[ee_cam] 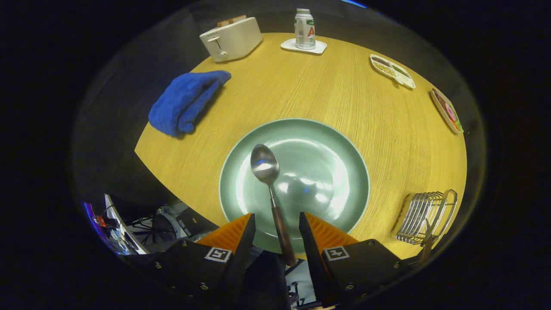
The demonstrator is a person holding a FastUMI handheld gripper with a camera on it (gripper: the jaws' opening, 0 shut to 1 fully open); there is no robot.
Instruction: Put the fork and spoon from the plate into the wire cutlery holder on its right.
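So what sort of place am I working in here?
Likely a mock dining or kitchen table: a round wooden table with a toaster, a plate and a wire cutlery holder.

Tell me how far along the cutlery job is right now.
Possibly half done: a dark handle seems to stick out of the wire cutlery holder, perhaps the fork, though I cannot confirm it. In hand: the gripper is open, its fingers either side of the spoon handle, not pressing it. Left: grasp the spoon off the green plate and drop it in the holder.
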